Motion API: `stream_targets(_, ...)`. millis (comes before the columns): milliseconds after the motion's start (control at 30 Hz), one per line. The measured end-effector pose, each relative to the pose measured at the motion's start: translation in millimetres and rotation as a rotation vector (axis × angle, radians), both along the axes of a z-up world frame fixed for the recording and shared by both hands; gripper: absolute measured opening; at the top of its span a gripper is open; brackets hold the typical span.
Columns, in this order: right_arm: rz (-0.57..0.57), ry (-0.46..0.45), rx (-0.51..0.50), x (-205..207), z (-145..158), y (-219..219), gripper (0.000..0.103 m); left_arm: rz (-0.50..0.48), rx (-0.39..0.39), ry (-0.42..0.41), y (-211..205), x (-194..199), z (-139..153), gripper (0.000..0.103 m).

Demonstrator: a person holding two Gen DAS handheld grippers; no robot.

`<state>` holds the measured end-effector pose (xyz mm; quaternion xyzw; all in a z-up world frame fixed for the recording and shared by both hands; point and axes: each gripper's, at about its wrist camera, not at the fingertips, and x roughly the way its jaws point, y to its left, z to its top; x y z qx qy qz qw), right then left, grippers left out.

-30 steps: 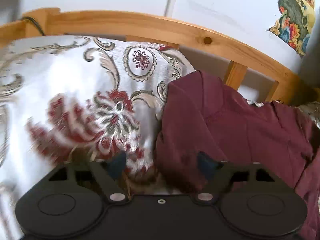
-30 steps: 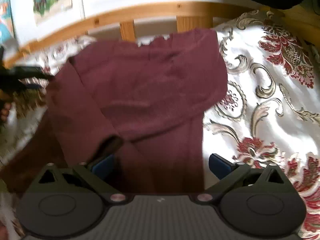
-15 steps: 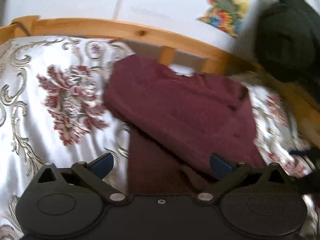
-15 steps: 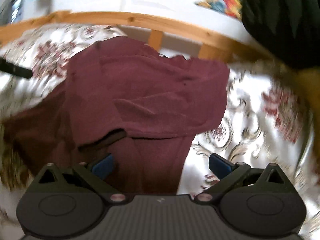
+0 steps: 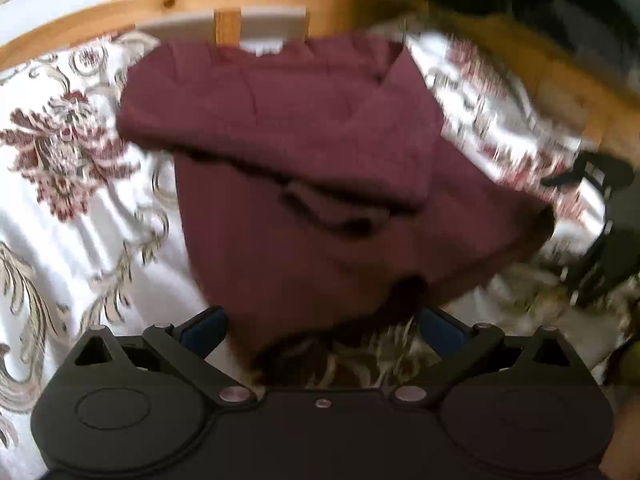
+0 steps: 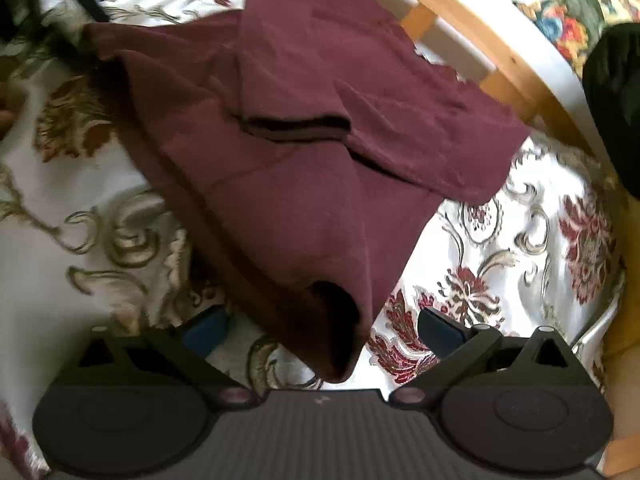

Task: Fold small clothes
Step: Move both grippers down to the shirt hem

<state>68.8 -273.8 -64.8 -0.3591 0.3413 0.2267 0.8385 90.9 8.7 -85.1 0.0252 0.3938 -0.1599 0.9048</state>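
Observation:
A maroon shirt (image 5: 304, 184) lies on a white bedspread with red flower and scroll patterns (image 5: 72, 208); its sleeves are folded in over the body. In the left wrist view my left gripper (image 5: 320, 328) is open, its blue-padded fingers either side of the shirt's near hem corner. In the right wrist view the shirt (image 6: 304, 168) runs from the middle to the far rail, and my right gripper (image 6: 324, 328) is open around the other near hem corner, which droops between the fingers. Neither gripper holds cloth.
A curved wooden bed rail (image 5: 192, 4) with slats runs behind the shirt, white wall beyond it. A dark bundle (image 6: 612, 96) sits on the rail at the right. The other gripper shows as a black shape (image 5: 592, 176) at the right edge.
Both grippers have swung from the shirt's upper part toward its near hem; the left one has moved right across the bedspread. Both stayed open.

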Motion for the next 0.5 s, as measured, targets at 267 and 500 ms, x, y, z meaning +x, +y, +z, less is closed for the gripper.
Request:
stream_targets(267,-0.049,-0.012,0.042,13,-2,-7,0.103,-0.046,0.214,0.035,-19,11,-19,0.102)
stream_targets(500,-0.068,-0.077,0.053,22,-2,-8,0.102,-0.067,0.354,-0.064,-29,12,-17,0.102)
